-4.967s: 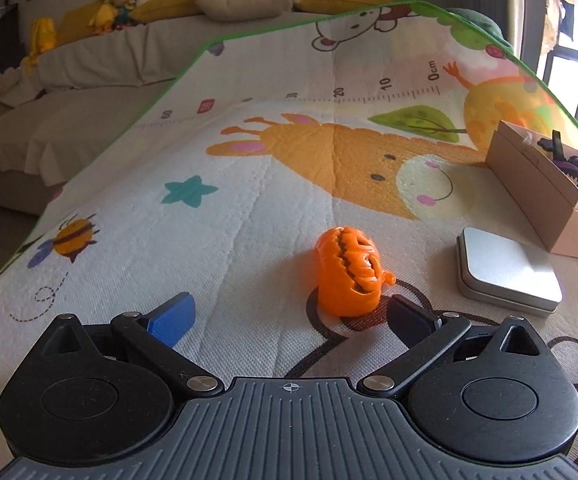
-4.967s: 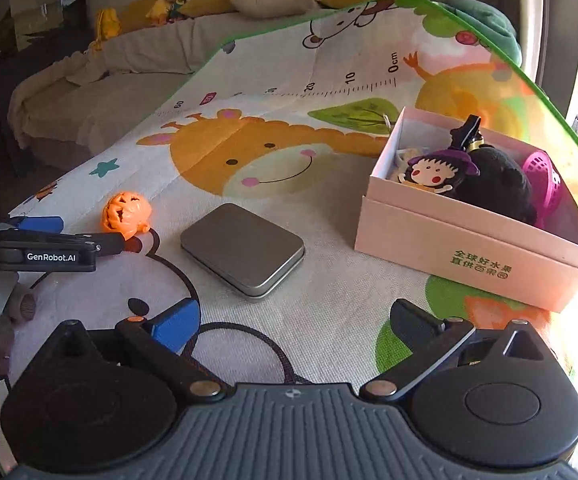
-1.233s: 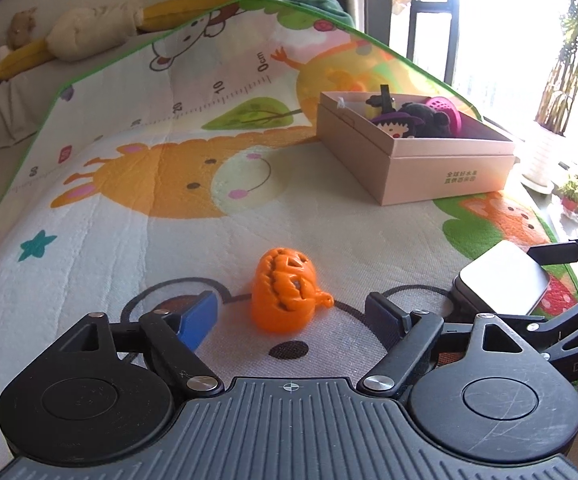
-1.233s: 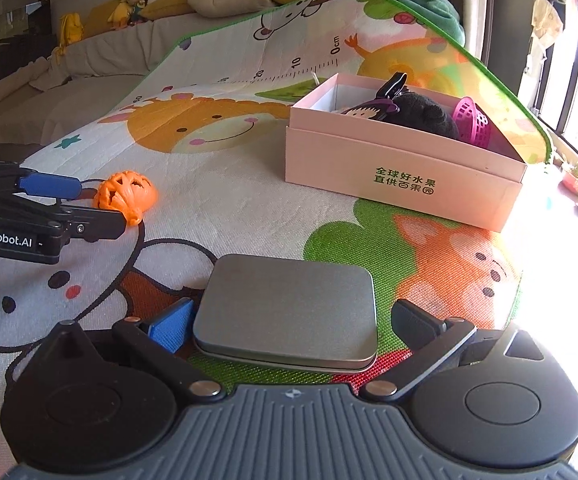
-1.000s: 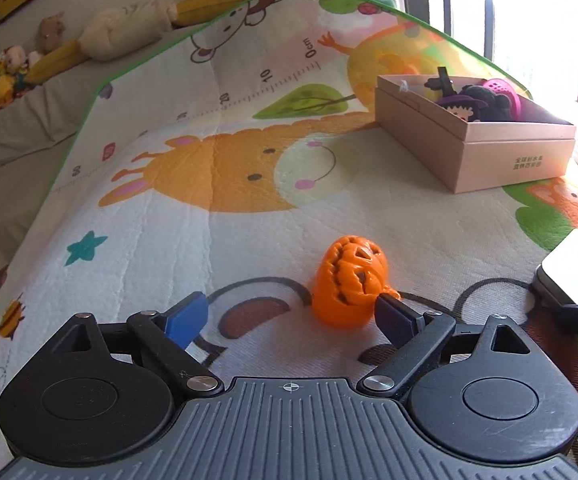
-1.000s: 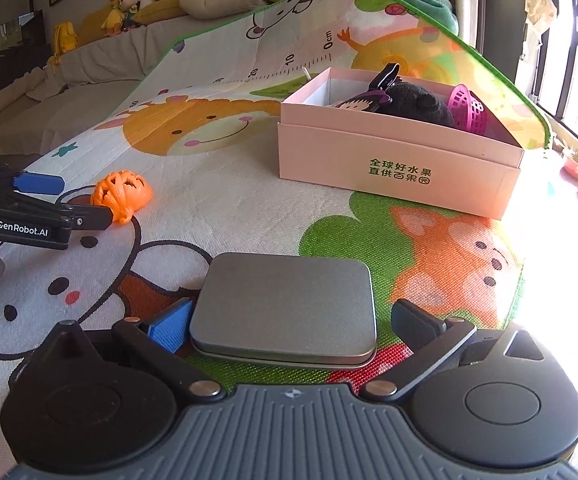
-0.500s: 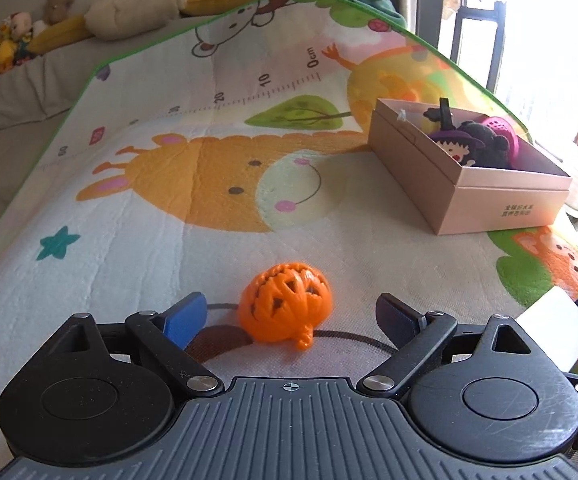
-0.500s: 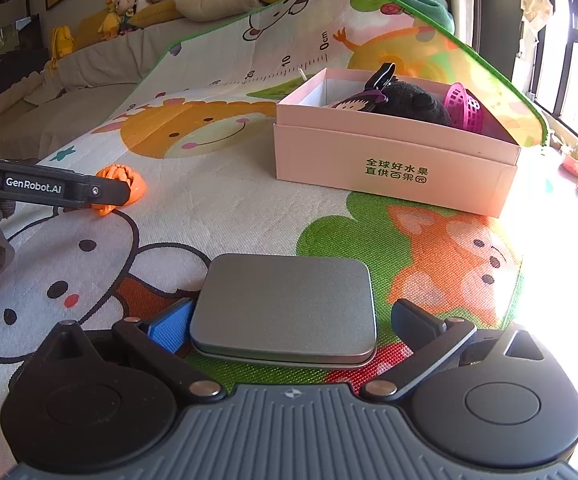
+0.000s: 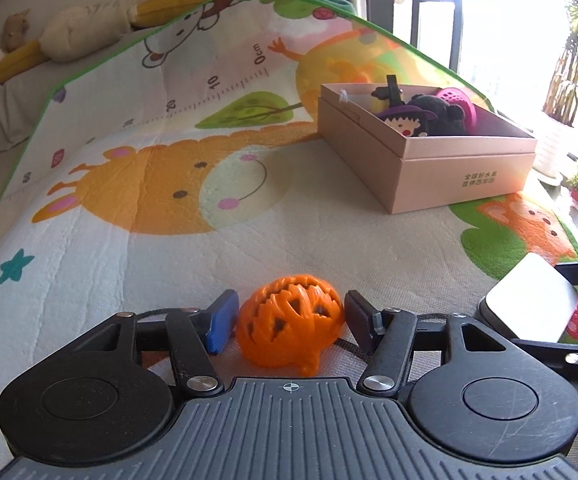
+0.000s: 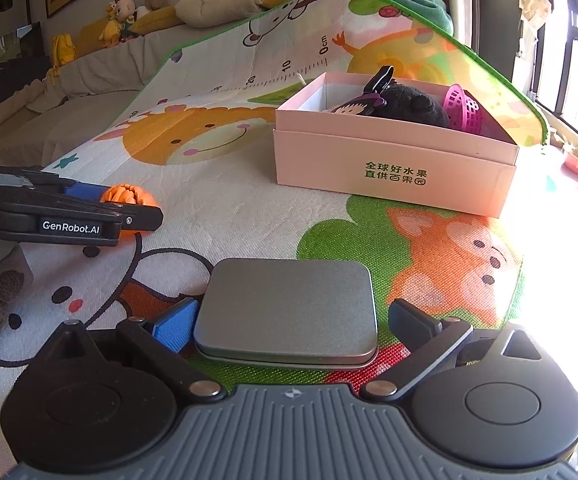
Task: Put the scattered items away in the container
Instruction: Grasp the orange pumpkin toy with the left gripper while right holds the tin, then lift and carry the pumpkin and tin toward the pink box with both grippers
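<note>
Pinching orange pumpkin [image 9: 291,320] between pads, left claw [image 9: 287,320] just closed on it

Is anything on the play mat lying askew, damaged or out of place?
Nothing looks damaged or spilled. The orange lattice pumpkin toy lies tipped, its stem toward the mat. The flat grey metal tin is still outside the pink cardboard box, which stands upright.

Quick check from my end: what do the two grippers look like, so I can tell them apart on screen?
Both look alike: a ribbed grey body, two round black discs, black linkage arms with silver pivot pins, one blue pad and one black pad. The left gripper shows white "GenRobot.AI" lettering on its side in the right wrist view. The right gripper shows no lettering in these views. No cables or sleeves show.
</note>
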Action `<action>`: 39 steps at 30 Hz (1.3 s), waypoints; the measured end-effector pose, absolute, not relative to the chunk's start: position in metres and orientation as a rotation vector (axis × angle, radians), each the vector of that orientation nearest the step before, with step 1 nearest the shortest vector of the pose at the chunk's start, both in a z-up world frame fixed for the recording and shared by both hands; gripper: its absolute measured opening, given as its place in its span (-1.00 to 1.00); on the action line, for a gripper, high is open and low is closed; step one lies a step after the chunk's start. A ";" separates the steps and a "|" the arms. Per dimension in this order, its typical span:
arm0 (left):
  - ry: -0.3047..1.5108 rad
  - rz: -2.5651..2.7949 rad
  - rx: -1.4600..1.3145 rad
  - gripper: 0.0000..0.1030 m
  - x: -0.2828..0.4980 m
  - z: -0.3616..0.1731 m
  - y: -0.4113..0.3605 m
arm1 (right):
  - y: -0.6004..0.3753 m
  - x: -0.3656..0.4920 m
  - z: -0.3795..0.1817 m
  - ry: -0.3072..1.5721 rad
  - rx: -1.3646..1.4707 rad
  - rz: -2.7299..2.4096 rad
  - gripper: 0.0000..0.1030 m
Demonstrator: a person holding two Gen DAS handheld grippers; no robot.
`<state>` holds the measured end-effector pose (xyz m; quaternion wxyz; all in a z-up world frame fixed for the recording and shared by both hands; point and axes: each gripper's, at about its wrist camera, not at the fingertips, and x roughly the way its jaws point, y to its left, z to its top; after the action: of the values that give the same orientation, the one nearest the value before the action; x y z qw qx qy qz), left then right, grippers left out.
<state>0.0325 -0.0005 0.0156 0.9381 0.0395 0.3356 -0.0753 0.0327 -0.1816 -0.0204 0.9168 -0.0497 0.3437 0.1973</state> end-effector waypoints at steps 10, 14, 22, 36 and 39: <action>0.596 -0.351 0.131 0.16 0.020 0.054 -0.050 | -0.211 0.011 -0.004 0.699 -0.117 0.373 0.80; 0.531 -0.391 0.197 0.14 0.041 0.071 -0.077 | -0.232 -0.001 0.010 0.682 -0.063 0.351 0.78; 0.557 -0.313 0.100 0.47 0.020 0.071 -0.036 | -0.229 -0.008 0.006 0.647 -0.067 0.417 0.77; 0.697 -0.231 0.102 0.94 -0.038 0.021 -0.012 | -0.196 -0.001 -0.010 0.630 -0.169 0.397 1.00; 0.697 -0.232 0.097 0.96 -0.037 0.017 -0.014 | -0.197 -0.001 -0.016 0.655 -0.164 0.378 1.00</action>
<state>-0.0370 -0.0141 0.0173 0.9322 0.0474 0.3404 -0.1135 -0.0008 -0.1968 -0.0160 0.9262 -0.0799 0.3192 0.1842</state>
